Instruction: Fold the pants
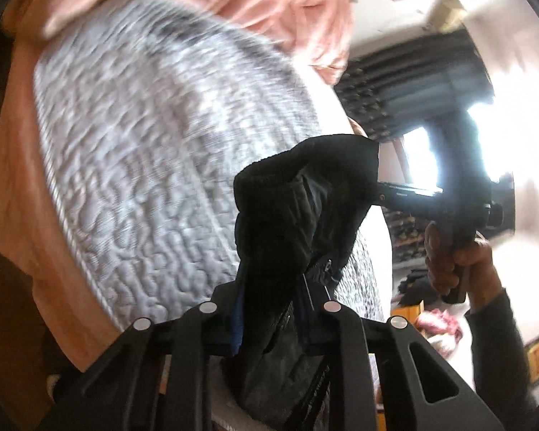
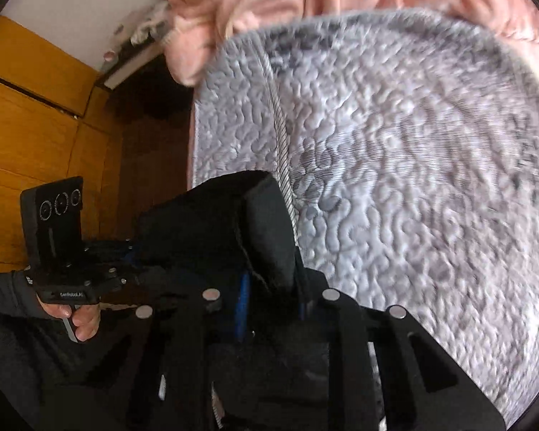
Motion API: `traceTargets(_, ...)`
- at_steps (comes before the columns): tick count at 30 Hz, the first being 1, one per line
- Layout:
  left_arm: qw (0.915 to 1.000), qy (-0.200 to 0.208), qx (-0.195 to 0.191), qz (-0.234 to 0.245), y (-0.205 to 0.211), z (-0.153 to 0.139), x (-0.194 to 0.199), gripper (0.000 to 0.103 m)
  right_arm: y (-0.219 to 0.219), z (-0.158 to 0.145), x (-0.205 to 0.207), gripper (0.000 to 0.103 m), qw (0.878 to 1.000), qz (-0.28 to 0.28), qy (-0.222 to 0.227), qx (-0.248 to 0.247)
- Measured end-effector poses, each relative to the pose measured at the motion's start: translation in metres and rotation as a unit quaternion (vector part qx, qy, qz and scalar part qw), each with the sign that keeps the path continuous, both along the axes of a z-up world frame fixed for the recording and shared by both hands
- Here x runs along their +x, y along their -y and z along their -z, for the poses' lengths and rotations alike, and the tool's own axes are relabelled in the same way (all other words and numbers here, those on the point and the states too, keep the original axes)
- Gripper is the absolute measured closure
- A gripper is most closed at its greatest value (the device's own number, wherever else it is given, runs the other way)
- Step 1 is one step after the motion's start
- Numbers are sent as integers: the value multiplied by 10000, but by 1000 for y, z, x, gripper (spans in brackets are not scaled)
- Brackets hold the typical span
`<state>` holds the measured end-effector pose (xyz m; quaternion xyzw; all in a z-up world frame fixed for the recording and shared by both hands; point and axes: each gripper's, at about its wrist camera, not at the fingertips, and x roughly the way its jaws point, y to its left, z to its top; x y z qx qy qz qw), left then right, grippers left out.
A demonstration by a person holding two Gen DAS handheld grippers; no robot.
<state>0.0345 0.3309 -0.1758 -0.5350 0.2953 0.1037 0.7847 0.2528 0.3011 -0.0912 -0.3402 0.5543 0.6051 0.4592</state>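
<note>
The pants (image 1: pixel 287 215) are black with a fleecy waistband and a zip, and hang bunched in the air above the bed. My left gripper (image 1: pixel 269 309) is shut on one part of the waist. My right gripper (image 2: pixel 269 298) is shut on another part of the pants (image 2: pixel 233 237). In the left wrist view the right gripper (image 1: pixel 406 192) shows at the right, held by a hand, its fingers clamped on the cloth. In the right wrist view the left gripper (image 2: pixel 125 265) shows at the left, also clamped on the cloth. Both views are blurred by motion.
A grey quilted mattress (image 1: pixel 154 143) fills the space under the pants; it also shows in the right wrist view (image 2: pixel 413 179). A pink blanket (image 1: pixel 287 3) is heaped at its far end. A wooden wardrobe (image 2: pixel 28 115) stands left, dark curtains (image 1: pixel 413 82) and a bright window right.
</note>
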Motion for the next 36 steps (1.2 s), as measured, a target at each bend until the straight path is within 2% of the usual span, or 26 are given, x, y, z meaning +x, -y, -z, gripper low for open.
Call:
traceTargets(4,9976,127,607,323,25,-46,6,81,31,-40,1,83,9992,209,196,275)
traceTargets(8,9928,216,1050,540,51,-77,12,81,62,-72,3,83,9973,378,361,513)
traceTargets(14,9847,343,1484,845,86,-115,14,81,100,-103,1,83,9939,593,563,735)
traceTargets(24,9662,495,2125,1373,139,-154,24,81,163,-133,1,83,9865,951,738,1113)
traceTargets(36,9482,613,2523,1829,188,-178,30,81,228,-151,0,83,9773,1312,842,1434)
